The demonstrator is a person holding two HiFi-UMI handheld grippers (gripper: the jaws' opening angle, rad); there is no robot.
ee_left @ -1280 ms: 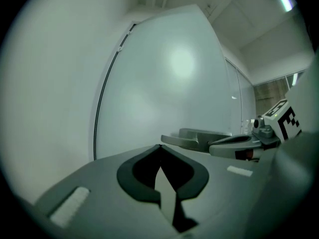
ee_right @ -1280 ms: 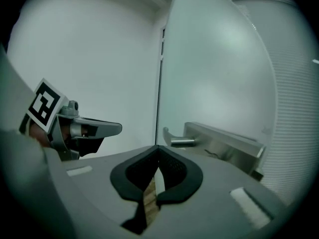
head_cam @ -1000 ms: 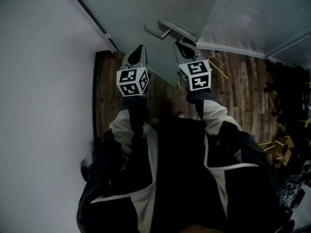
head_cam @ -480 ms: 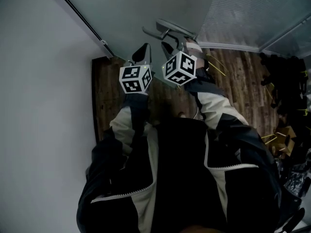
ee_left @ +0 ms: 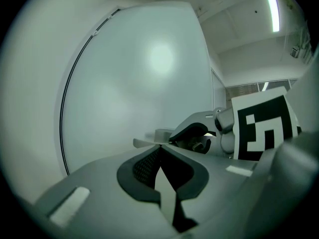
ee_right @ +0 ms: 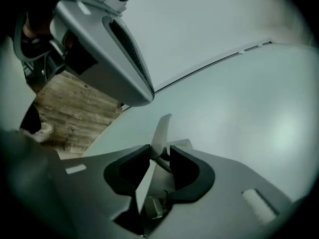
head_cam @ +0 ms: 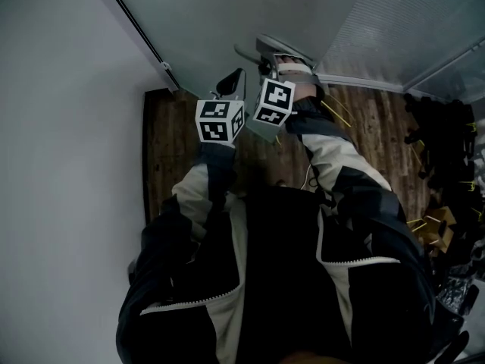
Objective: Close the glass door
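Your right gripper (ee_right: 160, 156) has just been closing on the handle (ee_right: 160, 128) of the glass door (head_cam: 227, 21) straight ahead; your left gripper (ee_left: 159, 148) sits pinched together, empty. The grip looks shallow: swing crooked and it slips off

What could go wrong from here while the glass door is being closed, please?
1. The right hand-held gripper has just been closing its jaws, and they now sit on the door handle. The lever looks thin and smooth, so the grip may slip as the door moves.
2. The left hand-held gripper, jaws shut and empty, sits close to the glass door. Its tip could knock or scrape the pane.
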